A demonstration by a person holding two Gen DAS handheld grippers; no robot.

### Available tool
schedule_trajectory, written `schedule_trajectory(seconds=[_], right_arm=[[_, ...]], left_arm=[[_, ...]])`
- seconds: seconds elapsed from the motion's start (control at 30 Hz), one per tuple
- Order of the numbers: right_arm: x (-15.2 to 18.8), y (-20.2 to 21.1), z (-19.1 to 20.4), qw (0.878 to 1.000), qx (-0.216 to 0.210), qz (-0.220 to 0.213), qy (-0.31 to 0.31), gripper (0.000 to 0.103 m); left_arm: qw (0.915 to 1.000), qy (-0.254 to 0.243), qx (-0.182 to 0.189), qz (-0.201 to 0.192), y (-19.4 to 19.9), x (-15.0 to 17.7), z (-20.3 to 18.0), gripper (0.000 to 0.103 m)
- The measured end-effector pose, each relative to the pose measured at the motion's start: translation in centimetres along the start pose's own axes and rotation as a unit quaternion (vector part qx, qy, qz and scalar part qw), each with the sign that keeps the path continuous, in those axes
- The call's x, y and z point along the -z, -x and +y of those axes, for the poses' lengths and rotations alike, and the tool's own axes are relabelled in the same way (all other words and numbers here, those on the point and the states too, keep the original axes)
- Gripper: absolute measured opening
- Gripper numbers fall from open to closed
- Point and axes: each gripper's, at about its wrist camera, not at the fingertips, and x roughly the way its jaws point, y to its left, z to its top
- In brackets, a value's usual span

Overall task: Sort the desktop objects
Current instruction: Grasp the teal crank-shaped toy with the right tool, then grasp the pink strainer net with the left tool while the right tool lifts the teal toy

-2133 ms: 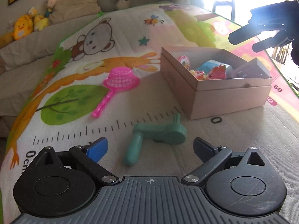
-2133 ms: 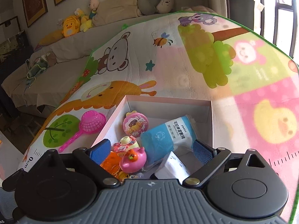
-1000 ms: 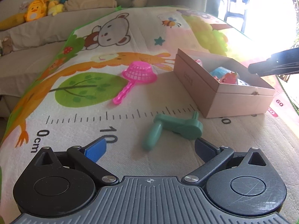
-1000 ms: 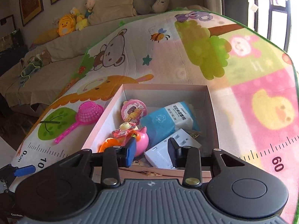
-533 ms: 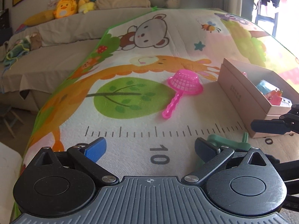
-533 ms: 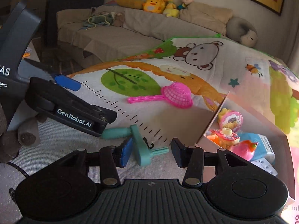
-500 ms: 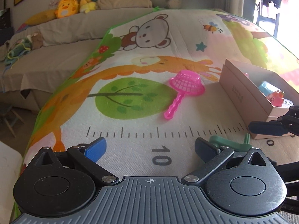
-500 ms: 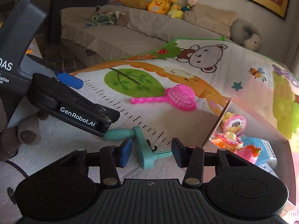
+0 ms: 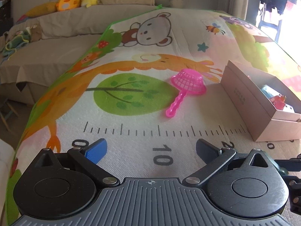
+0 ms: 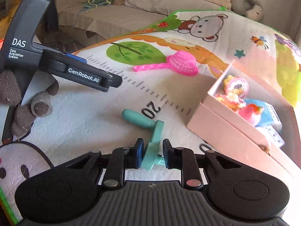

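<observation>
While the play mat with its printed ruler carries everything here, it is soft and textured, so a toy dragged across it can snag instead of sliding. Toward the mat's right edge sits the pink cardboard box, open and already crowded with small toys and a blue packet; a piece dropped carelessly onto that heap may bounce out or settle across the rim. Its near wall is low and light, and a knock from a claw could shove the whole box along the mat.

The left claw hangs over the ruler marks near the mat's near edge, jaws spread wide with nothing between them; it sits close beside the right one, and a clash between the two is possible if either swings sideways.

Farther up the mat, near the printed green tree, lies the pink toy strainer, well apart from both claws and not yet sorted.

The right claw has just been closing and now pinches the teal toy crank, which lies on the mat beside the box's near corner. The pads bear on the thin flat disc end, close to its small peg, while the long handle sticks out ahead. That off-centre grip looks risky: on lifting, the handle's weight could swing the crank between the pads, or the narrow edge could slip free.
</observation>
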Motion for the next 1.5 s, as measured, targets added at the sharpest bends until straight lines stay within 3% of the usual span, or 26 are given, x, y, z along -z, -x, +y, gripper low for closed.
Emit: schedule_trajectory(seconds=[0.27,0.47,0.57,0.63,0.8,1.0,1.17,1.27,1.33,1.37,1.5], right_arm=[[3.2,0.7,-5.0,0.991,0.106,-0.012,-0.082,0.023],[4.0,0.5,-6.4,0.988,0.108,-0.032,-0.106,0.027],[4.3,0.7,-6.9,0.985,0.114,-0.041,-0.123,0.048],[4.9,0.7,-7.6,0.981,0.116,-0.048,-0.148,0.074],[5.9,1.0,-9.1,0.972,0.102,-0.06,-0.202,0.084],[6.5,1.8,-9.1,0.966,0.109,-0.091,-0.217,0.1],[6.6,2.1,-9.2,0.964,0.103,-0.1,-0.223,0.102],[6.8,2.2,-9.6,0.96,0.104,-0.102,-0.239,0.103],[7.0,2.3,-9.9,0.957,0.104,-0.105,-0.249,0.103],[7.1,2.3,-9.9,0.956,0.102,-0.106,-0.252,0.103],[7.2,2.4,-10.1,0.955,0.095,-0.109,-0.257,0.103]], left_arm=[[0.9994,-0.03,0.009,0.01,-0.6,-0.1,-1.7,0.103],[0.9985,-0.05,0.007,0.018,-1.5,-0.6,-3.1,0.103],[0.9976,-0.067,0.006,0.016,-2.3,-1.2,-3.9,0.103],[0.9971,-0.074,0.0,0.014,-3.0,-1.7,-4.1,0.103],[0.9973,-0.071,0.015,0.0,-3.7,-3.2,-3.3,0.103],[0.9964,-0.077,0.035,0.002,-5.4,-5.8,-3.8,0.103],[0.9936,-0.108,0.029,0.014,-10.1,-8.9,-7.0,0.103],[0.9924,-0.121,0.006,0.021,-12.5,-10.1,-8.5,0.102],[0.992,-0.123,0.0,0.028,-13.5,-10.5,-8.9,0.09],[0.9919,-0.122,-0.001,0.035,-13.6,-10.6,-9.0,0.073],[0.9927,-0.112,-0.003,0.044,-12.3,-10.0,-8.5,0.071]])
